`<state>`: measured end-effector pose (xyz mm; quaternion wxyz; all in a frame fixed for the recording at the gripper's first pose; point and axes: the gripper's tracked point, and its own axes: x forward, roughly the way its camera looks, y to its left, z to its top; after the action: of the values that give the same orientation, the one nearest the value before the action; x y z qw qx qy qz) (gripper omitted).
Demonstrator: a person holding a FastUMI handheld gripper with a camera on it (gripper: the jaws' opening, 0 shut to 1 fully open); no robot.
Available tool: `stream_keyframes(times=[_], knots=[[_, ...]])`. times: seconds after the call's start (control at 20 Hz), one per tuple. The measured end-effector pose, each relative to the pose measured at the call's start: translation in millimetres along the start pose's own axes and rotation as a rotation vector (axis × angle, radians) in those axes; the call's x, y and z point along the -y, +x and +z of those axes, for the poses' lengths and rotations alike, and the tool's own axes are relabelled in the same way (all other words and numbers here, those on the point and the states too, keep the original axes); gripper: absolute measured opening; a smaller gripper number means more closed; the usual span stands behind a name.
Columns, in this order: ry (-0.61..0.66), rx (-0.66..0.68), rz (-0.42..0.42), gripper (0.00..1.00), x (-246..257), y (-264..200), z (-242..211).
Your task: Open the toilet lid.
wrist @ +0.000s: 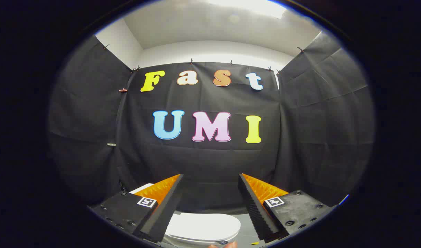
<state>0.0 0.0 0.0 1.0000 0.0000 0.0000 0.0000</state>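
White plastic toilet lid (201, 227), closed and lying flat on the bowl, seen low between and just beyond the fingers of the gripper (210, 203). The fingers (162, 203) stand wide apart with nothing between them, held above the lid and aimed at the booth wall behind it, presumably an approach pose before descending to the lid's edge. The lid's long axis appears to run across the line of the fingers, though the wide lens makes this uncertain. A white tank corner (141, 188) shows behind the lid, past the left finger.
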Motion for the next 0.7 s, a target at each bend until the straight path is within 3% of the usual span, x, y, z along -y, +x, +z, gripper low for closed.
stream_keyframes(times=[0.7], knots=[[-0.038, 0.019, 0.024, 0.98, -2.1, 7.5, -2.8]])
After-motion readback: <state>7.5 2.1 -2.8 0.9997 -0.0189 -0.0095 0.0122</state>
